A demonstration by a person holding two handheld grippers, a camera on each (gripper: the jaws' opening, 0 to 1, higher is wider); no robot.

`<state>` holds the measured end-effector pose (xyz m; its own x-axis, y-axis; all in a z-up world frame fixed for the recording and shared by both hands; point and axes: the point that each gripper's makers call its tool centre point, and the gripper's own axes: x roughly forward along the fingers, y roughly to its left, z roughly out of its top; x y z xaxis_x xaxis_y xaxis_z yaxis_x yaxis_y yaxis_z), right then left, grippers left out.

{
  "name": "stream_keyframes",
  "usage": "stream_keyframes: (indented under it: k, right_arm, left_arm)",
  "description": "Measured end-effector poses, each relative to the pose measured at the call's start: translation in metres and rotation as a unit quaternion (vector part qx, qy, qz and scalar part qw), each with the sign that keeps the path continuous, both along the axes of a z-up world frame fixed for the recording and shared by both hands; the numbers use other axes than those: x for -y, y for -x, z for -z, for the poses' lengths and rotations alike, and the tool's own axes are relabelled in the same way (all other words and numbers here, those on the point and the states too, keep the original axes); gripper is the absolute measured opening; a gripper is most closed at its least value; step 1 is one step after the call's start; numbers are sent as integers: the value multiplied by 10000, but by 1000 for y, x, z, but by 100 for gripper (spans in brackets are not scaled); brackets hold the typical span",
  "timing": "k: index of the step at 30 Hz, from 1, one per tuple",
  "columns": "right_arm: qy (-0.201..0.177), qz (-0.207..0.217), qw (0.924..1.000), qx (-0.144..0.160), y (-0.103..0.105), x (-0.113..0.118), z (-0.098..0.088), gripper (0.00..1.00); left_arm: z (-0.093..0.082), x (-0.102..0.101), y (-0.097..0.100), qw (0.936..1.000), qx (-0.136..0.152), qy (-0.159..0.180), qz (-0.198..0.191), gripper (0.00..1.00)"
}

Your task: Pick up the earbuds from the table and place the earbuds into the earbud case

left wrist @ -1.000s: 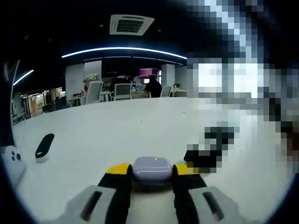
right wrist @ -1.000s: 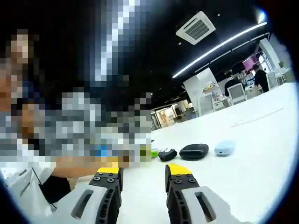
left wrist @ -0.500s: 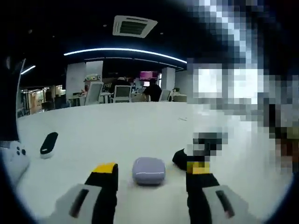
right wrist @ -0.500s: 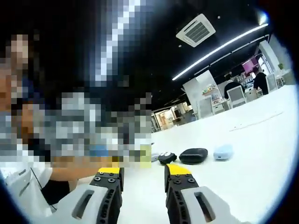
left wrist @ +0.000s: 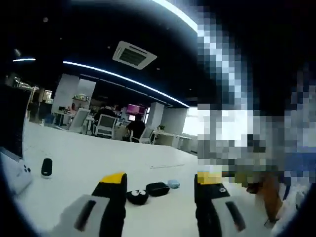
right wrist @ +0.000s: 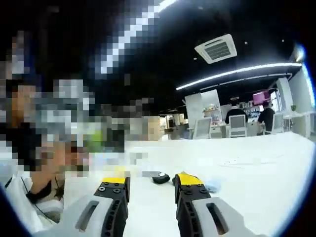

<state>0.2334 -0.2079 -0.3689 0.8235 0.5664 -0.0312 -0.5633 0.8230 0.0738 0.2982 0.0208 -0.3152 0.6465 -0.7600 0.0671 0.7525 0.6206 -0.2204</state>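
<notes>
Left gripper (left wrist: pixel 159 186) is up off the white surface (left wrist: pixel 79 158), its yellow-tipped fingers (left wrist: pixel 114 183) spread wide with nothing between them. Beyond the gap, in the left gripper view, three small cases sit in a row on the surface: a black round case with two white spots (left wrist: pixel 138 196), a dark oval case (left wrist: pixel 157 188) just beside it, and a pale blue case (left wrist: pixel 173 183) at the far end. Off to the left a black oblong item (left wrist: pixel 46 167) stands apart, near a white device (left wrist: pixel 15 174) at the edge. Over to the right gripper (right wrist: pixel 151 185): its fingers (right wrist: pixel 115 185) are also apart and empty, hovering above the surface. Past them lie a dark case (right wrist: pixel 160 178) and a pale blue case (right wrist: pixel 212 186), partly hidden by the right finger. I cannot make out loose earbuds.
</notes>
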Motion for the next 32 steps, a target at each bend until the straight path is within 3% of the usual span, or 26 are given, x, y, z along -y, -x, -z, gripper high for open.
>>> stream_keyframes:
  k: [2, 4, 6, 8, 13, 14, 15, 16, 19, 22, 32]
  right_arm:
    - [401, 47, 9992, 13, 9, 0, -2, 36]
    - [720, 93, 9971, 231, 19, -1, -11, 36]
    - [1054, 39, 9936, 407, 32, -4, -18, 35]
    - [1335, -73, 9901, 417, 44, -8, -21, 35]
    - [1345, -116, 9905, 279, 66, -5, -22, 35]
    - [1326, -116, 9908, 242, 70, -4, -22, 35]
    - [1305, -128, 9911, 239, 75, -4, -23, 35]
    - [1259, -168, 9915, 266, 80, -5, -26, 35]
    - [1071, -157, 9935, 362, 89, -4, -38, 35]
    - [1055, -142, 9932, 470, 95, -4, -43, 35]
    - [1038, -141, 9922, 673, 108, 1, -53, 35]
  left_arm:
    - [-10, -4, 20, 9999, 104, -91, 80, 56]
    - [-17, -4, 42, 9987, 339, -248, 293, 56]
    - [-14, -3, 64, 9962, 442, -545, 507, 60]
    - [-14, -3, 84, 9946, 574, -624, 594, 60]
    - [-14, -8, 121, 9918, 785, -597, 814, 56]
    - [-9, -7, 125, 9889, 850, -788, 928, 53]
    - [-4, -10, 125, 9894, 695, -941, 856, 52]
    - [-5, -13, 127, 9888, 773, -1020, 765, 52]
    - [-6, -15, 134, 9912, 647, -824, 805, 51]
    - [2, -14, 130, 9914, 568, -896, 765, 49]
    - [2, -8, 124, 9921, 681, -855, 612, 52]
